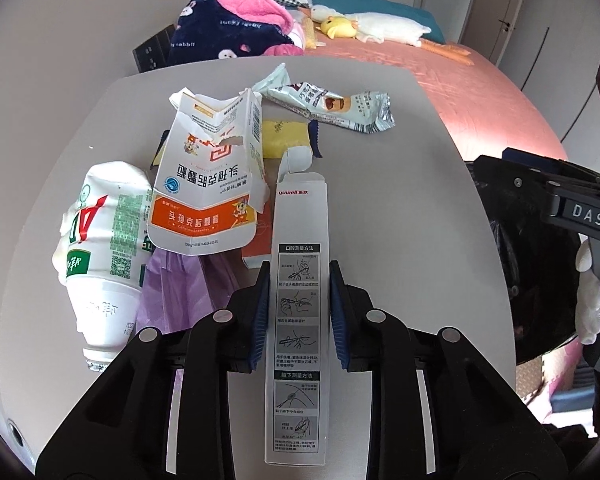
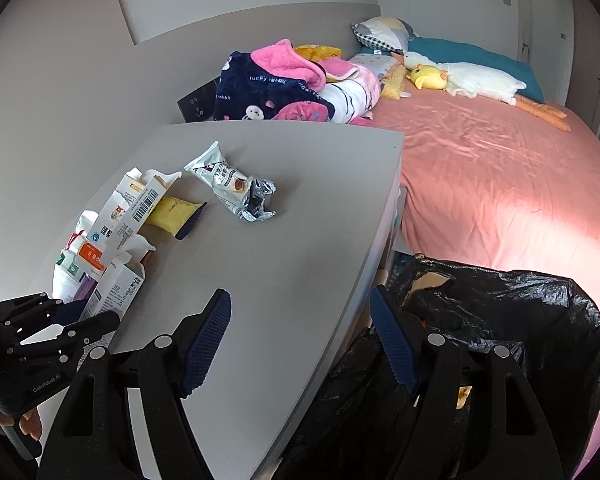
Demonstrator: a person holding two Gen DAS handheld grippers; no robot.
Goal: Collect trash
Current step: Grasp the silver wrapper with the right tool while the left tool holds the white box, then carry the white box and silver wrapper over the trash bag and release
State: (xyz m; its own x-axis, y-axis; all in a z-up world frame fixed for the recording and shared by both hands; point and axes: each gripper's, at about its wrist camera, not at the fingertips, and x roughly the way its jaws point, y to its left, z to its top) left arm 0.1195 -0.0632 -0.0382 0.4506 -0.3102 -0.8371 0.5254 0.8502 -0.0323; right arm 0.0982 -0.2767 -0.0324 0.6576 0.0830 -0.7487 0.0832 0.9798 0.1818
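My left gripper (image 1: 298,276) straddles a long white thermometer box (image 1: 300,320) lying on the grey table (image 1: 400,200); its blue pads sit close on both sides of the box. Behind lie a torn white-and-orange medicine box (image 1: 208,184), a crushed white bottle (image 1: 100,248), a purple bag (image 1: 176,292), a yellow packet (image 1: 280,138) and a silver snack wrapper (image 1: 332,106). My right gripper (image 2: 300,312) is open and empty over the table's right edge, beside a black trash bag (image 2: 500,340). The wrapper (image 2: 236,184) also shows in the right wrist view.
A bed with a pink sheet (image 2: 500,168), piled blankets (image 2: 284,80) and plush toys (image 2: 460,76) stands beyond the table. The right gripper body (image 1: 560,200) shows at the right of the left wrist view.
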